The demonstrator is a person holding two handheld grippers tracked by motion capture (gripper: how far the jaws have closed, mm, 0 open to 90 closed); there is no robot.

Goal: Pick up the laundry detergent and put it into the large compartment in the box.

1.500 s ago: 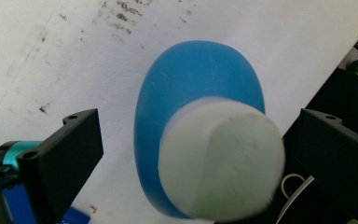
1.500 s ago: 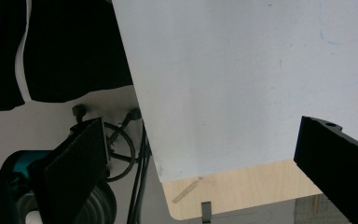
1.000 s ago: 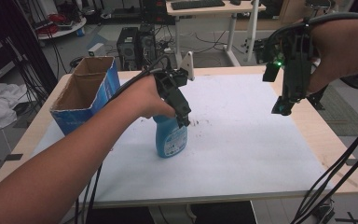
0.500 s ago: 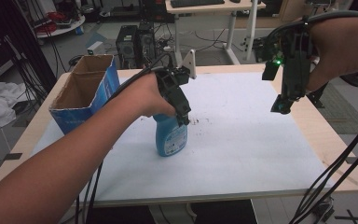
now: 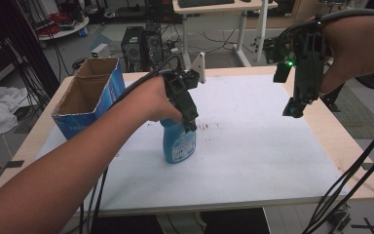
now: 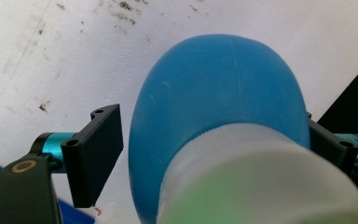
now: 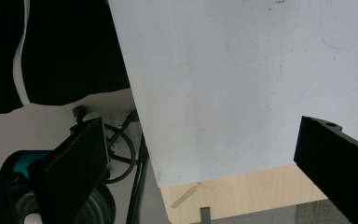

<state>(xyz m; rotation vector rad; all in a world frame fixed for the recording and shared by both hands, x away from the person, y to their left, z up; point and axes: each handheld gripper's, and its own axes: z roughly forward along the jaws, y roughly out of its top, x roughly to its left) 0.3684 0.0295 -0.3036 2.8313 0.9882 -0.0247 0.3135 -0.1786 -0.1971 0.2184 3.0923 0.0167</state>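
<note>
White paper covers the desk, where the blue spray bottle stands upright mid-desk, its neck seemingly pinched by the left tool; smooth, probably slippery plastic, best gripped there; right tool hangs spread, empty.

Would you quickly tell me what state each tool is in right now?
Left tool: jaws around the blue spray bottle near its top, with a visible gap at one jaw; not clearly clamped.
Right tool: open, holding nothing, raised above the table.

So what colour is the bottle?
Blue. The bottle shows best in the left gripper view, with a white collar.
</note>
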